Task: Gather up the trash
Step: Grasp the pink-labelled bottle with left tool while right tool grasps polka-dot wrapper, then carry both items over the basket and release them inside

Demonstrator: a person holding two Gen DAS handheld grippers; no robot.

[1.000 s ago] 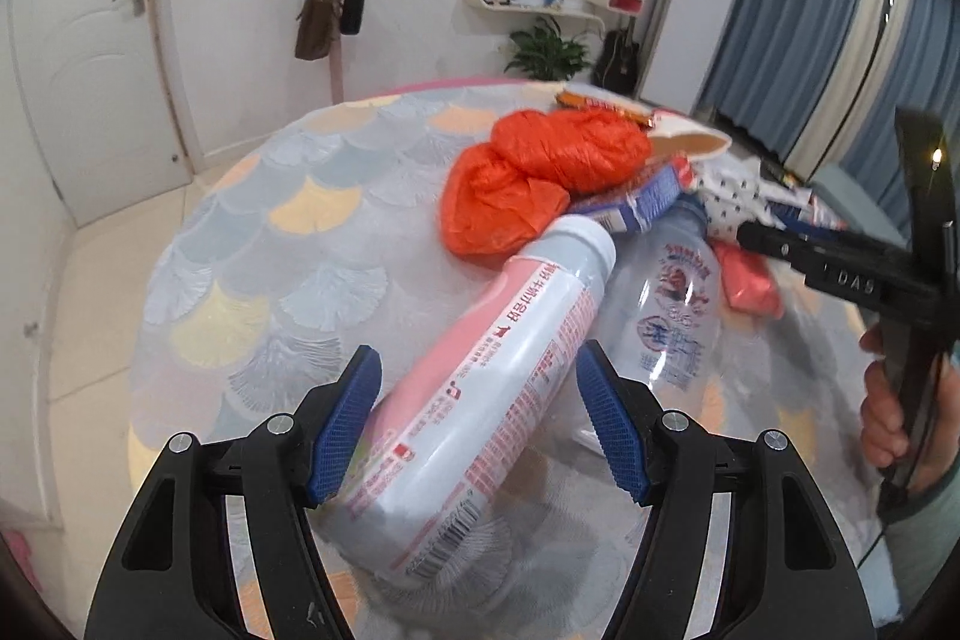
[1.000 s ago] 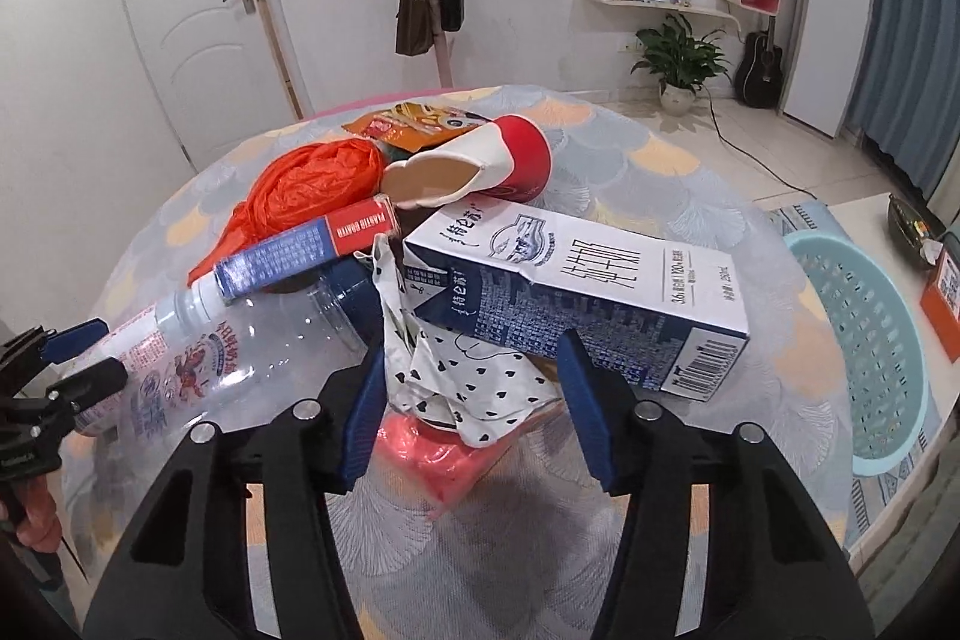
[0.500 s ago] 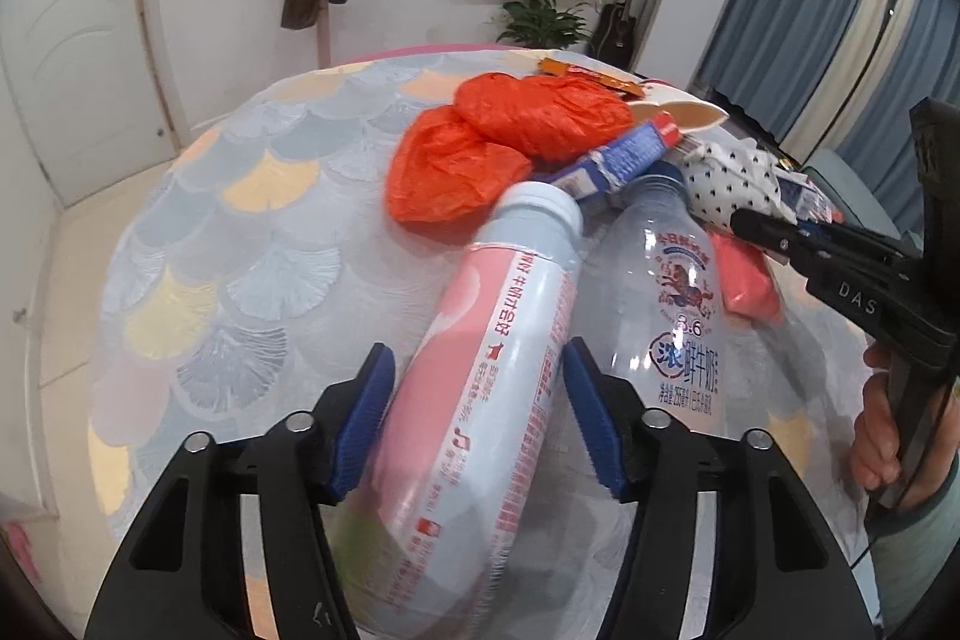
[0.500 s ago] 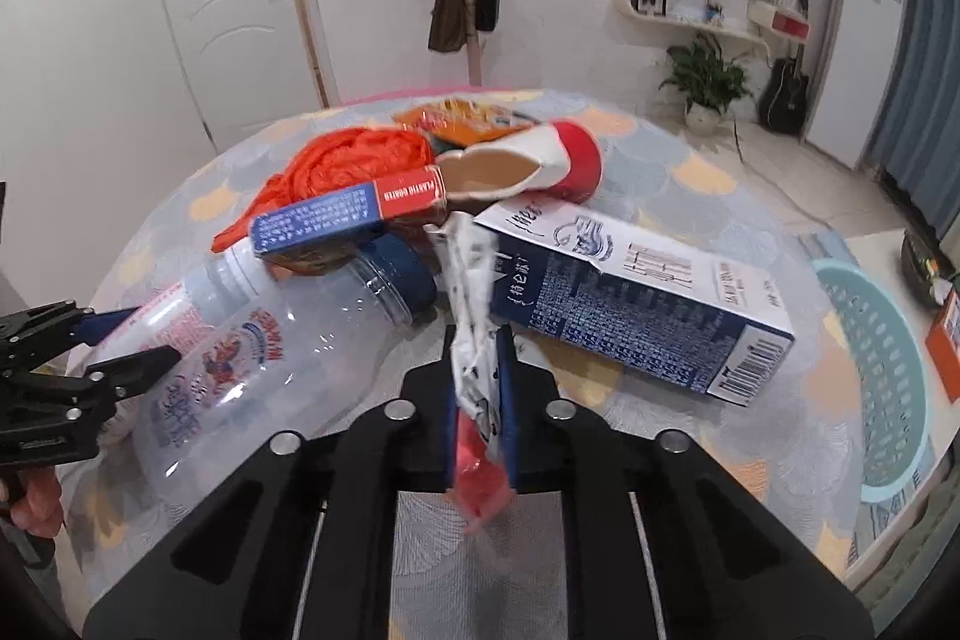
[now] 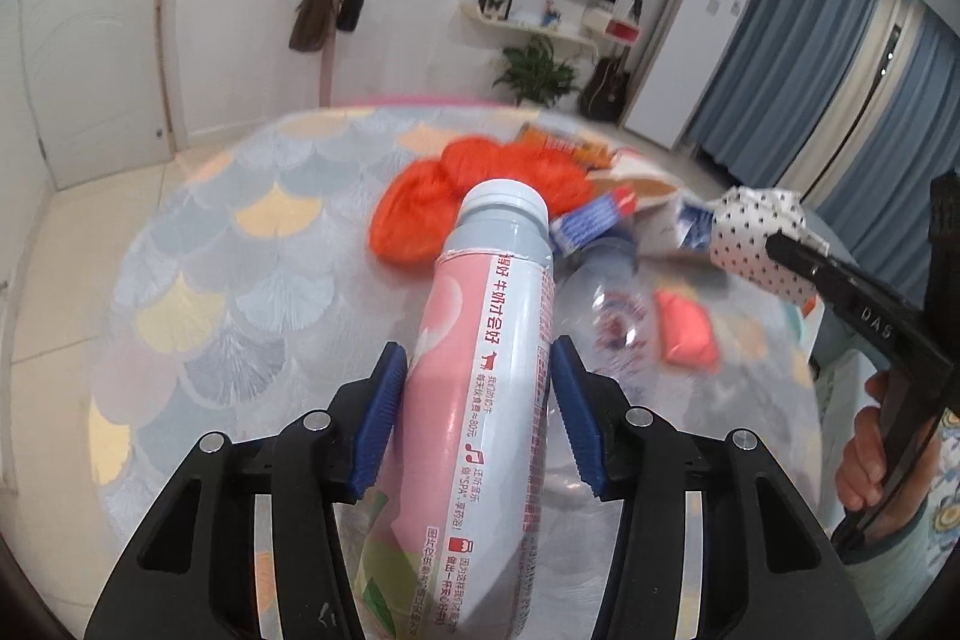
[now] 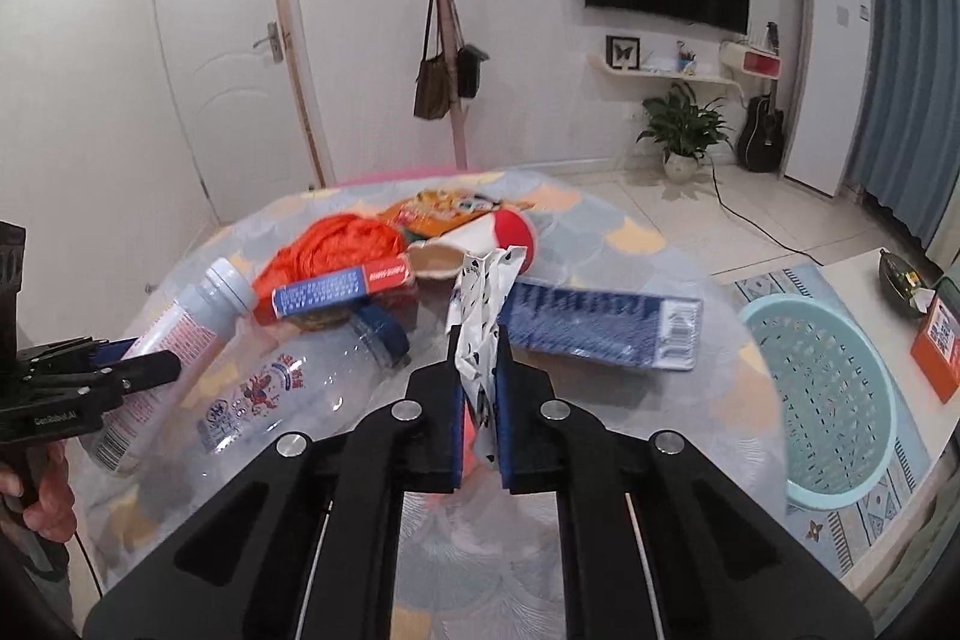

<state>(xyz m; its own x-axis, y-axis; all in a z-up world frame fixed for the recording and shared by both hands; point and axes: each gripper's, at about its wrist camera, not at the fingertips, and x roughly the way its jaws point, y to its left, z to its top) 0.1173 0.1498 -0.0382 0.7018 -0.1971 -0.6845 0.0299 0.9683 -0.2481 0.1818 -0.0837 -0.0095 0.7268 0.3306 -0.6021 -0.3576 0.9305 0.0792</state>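
Left wrist view: the left gripper (image 5: 477, 427) has just been closing, and its blue pads now press both sides of the pink bottle (image 5: 480, 400), tilted up off the surface (image 5: 198, 292).

Right wrist view: the right gripper (image 6: 480, 388) is clamped tight on the spotted wrapper (image 6: 480, 316), above the clear bottle (image 6: 300, 388) and beside the blue carton (image 6: 600, 322). A basket (image 6: 828, 400) stands to the right.

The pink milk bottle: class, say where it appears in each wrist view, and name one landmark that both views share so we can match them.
Left wrist view: the pink milk bottle fills the lower centre, clamped in the left gripper.
Right wrist view: the bottle is at the left edge, cap tilted up, held by the left gripper.
Shared landmark: the orange plastic bag just beyond its cap.
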